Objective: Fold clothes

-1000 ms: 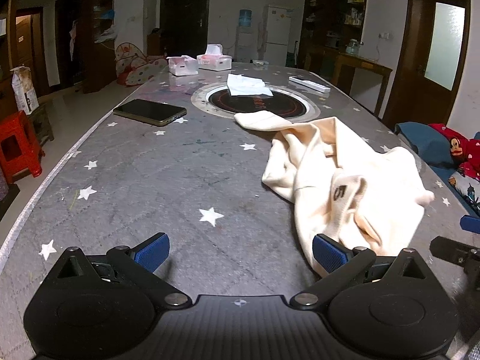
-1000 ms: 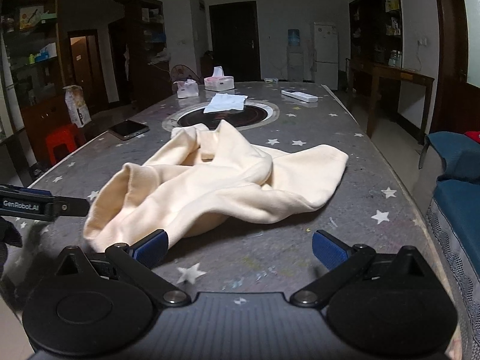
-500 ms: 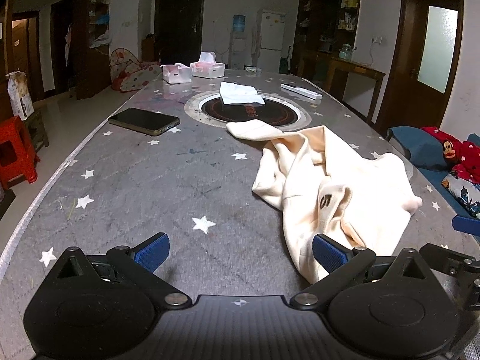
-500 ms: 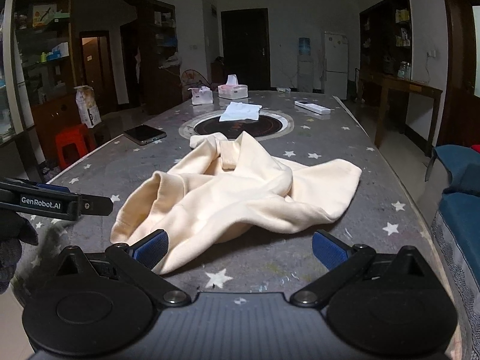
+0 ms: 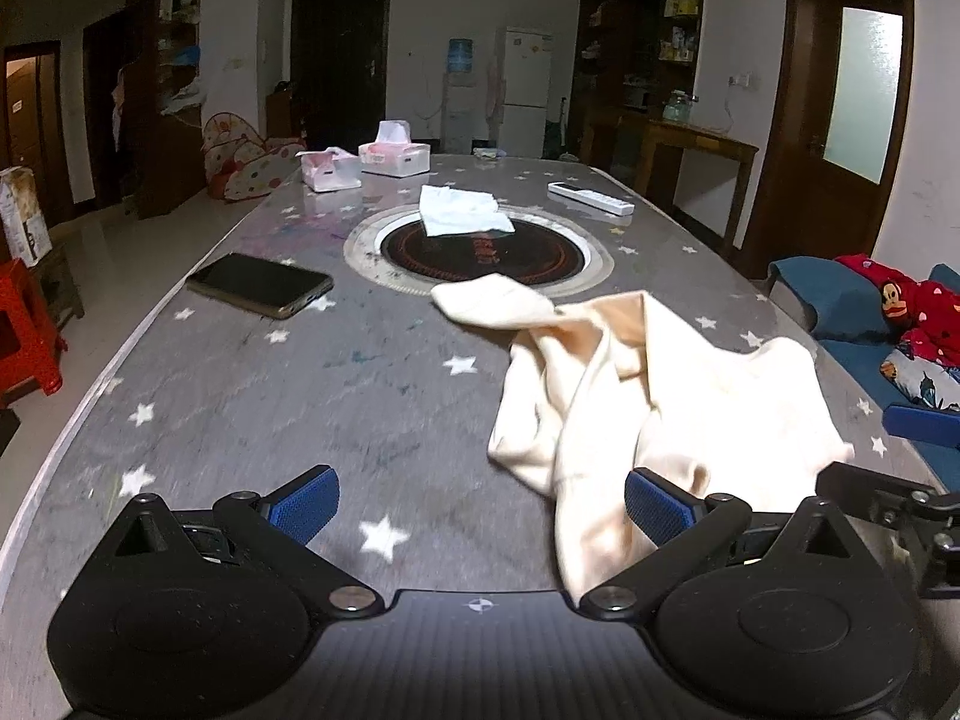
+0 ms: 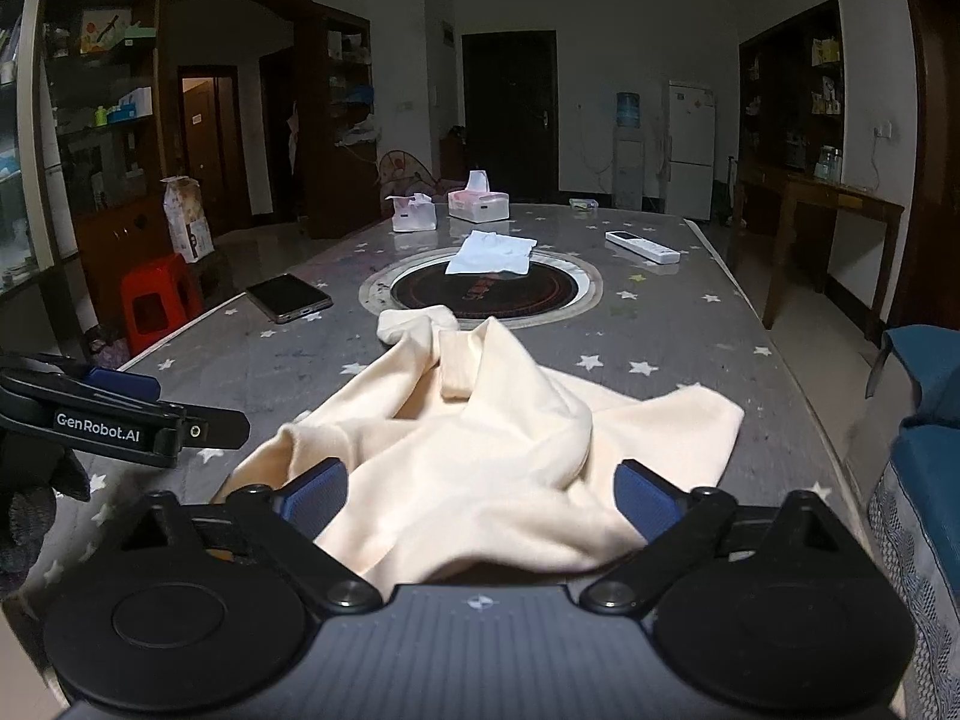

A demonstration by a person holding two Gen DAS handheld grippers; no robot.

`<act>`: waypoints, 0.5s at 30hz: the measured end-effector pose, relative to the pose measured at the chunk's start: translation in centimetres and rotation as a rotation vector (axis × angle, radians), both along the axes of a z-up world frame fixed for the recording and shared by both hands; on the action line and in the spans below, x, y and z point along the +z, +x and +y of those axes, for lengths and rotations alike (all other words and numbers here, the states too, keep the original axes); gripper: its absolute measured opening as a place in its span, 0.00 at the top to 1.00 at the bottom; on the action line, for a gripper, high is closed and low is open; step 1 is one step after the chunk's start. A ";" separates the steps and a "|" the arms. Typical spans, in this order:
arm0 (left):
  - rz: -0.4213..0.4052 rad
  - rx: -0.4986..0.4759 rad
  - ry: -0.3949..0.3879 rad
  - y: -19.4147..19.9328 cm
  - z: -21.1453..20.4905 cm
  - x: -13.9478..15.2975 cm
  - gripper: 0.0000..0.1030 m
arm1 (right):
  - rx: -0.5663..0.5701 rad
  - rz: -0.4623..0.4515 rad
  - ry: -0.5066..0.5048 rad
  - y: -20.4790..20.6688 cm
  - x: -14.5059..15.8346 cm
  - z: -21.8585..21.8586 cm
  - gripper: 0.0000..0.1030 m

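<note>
One crumpled cream garment (image 6: 480, 450) lies between the closing right hand-held gripper (image 6: 480, 498); left hand-held gripper (image 5: 480, 507) spread wide.

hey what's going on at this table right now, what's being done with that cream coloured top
A person holds a gripper in each hand over a crumpled cream top on the starry table, about to fold it. The right gripper has cloth between its jaws, which are closing but not pressing yet. The left gripper is open at the top's edge, gripping nothing. A phone lies further back.
</note>
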State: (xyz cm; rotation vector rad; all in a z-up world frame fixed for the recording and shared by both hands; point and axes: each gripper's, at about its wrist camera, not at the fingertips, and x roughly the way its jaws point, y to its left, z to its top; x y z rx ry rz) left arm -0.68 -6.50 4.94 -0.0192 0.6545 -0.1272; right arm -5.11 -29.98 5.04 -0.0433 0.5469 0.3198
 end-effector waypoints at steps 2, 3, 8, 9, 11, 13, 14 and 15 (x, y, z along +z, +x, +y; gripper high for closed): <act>0.002 -0.010 0.002 0.8 -0.3 0.1 0.01 | 0.002 0.006 0.001 0.9 0.1 -0.2 0.11; 0.002 -0.014 0.003 1.2 -0.5 0.2 0.01 | 0.002 0.012 0.000 1.4 0.1 -0.3 0.12; 0.005 -0.049 0.018 3.6 -1.5 0.5 0.10 | 0.012 0.043 -0.002 4.5 -0.2 -0.5 0.23; 0.007 -0.057 0.017 4.1 -1.7 0.5 0.11 | 0.015 0.047 -0.006 5.1 -0.2 -0.5 0.25; 0.013 -0.076 0.015 5.2 -2.2 0.4 0.15 | 0.021 0.059 -0.006 6.5 -0.4 -0.6 0.29; 0.013 -0.097 0.018 6.3 -2.7 0.3 0.16 | 0.031 0.073 -0.004 7.8 -0.6 -0.6 0.32; 0.012 -0.108 0.021 6.8 -2.9 0.2 0.17 | 0.035 0.079 -0.002 8.6 -0.7 -0.5 0.32; 0.011 -0.120 0.026 7.4 -3.2 0.1 0.18 | 0.040 0.083 -0.002 9.3 -0.8 -0.4 0.35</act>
